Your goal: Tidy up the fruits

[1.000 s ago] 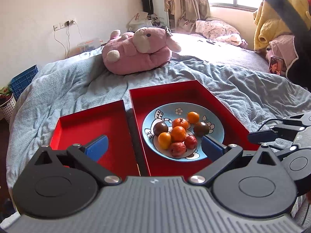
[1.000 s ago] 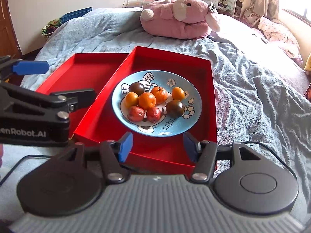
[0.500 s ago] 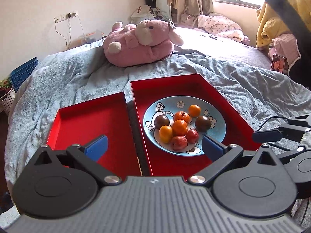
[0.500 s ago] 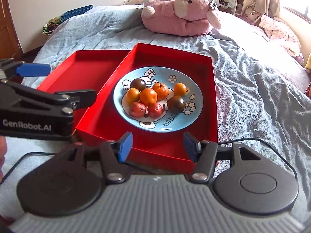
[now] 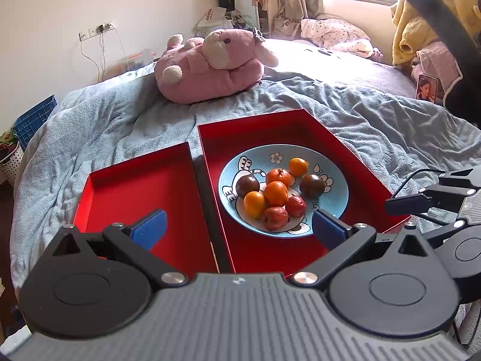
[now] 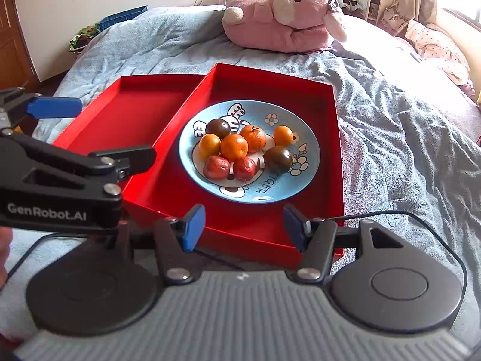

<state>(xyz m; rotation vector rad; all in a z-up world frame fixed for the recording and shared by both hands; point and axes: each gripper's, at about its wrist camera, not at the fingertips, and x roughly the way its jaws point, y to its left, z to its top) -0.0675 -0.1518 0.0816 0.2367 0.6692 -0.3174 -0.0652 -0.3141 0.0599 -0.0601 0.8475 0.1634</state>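
Observation:
A blue cartoon plate (image 5: 333,180) (image 6: 303,162) sits inside the right-hand red tray (image 5: 279,126) (image 6: 327,102). On it lie several small fruits: orange ones (image 5: 276,193) (image 6: 234,147), two dark plums (image 5: 312,185) (image 6: 278,158) and two red ones (image 5: 275,217) (image 6: 217,167). An empty red tray (image 5: 141,180) (image 6: 141,111) lies to its left. My left gripper (image 5: 239,230) hovers open before both trays, nothing between its fingers. My right gripper (image 6: 242,225) stands open in front of the plate's tray, also holding nothing.
The trays rest on a rumpled blue blanket (image 5: 375,126) covering a bed. A pink plush toy (image 5: 210,66) (image 6: 282,18) lies behind the trays. A blue crate (image 5: 33,117) and a basket stand by the wall at the left; clothes pile up near the window.
The left wrist view has tilted up slightly, so the trays and plate sit a little lower in its frame. Both grippers keep the same opening; no fruit moved.

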